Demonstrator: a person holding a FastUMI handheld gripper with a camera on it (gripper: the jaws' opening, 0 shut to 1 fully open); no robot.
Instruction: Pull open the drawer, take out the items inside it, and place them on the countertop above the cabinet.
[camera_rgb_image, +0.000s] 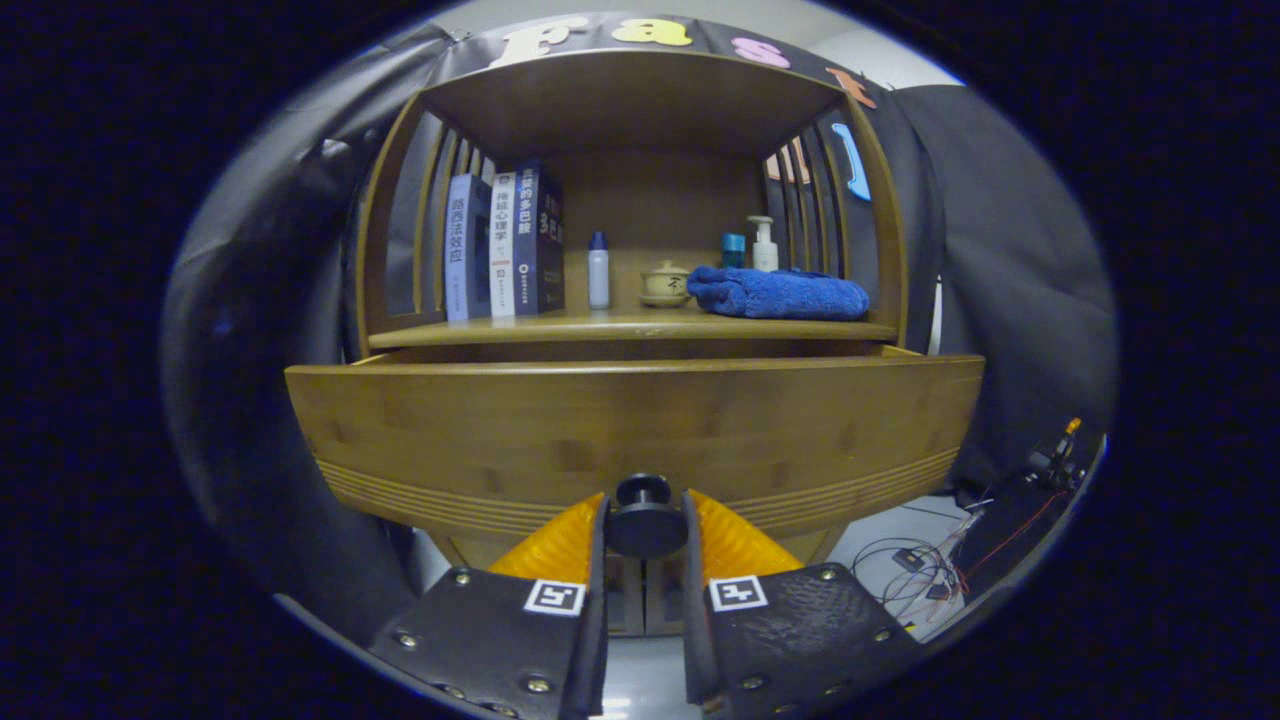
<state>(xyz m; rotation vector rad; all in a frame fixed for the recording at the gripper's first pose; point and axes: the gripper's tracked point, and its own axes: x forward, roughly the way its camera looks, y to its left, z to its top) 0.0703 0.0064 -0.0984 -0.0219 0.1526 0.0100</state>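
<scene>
Tool (645, 520) clamped on knob (645, 520); drawer (630, 430) front hides its contents.

Low, close, facing drawer front (640, 425)

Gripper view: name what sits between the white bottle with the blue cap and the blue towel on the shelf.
In the gripper view, a small lidded ceramic cup stands between the white bottle and the blue towel. The gripper is closed on the drawer knob.
</scene>
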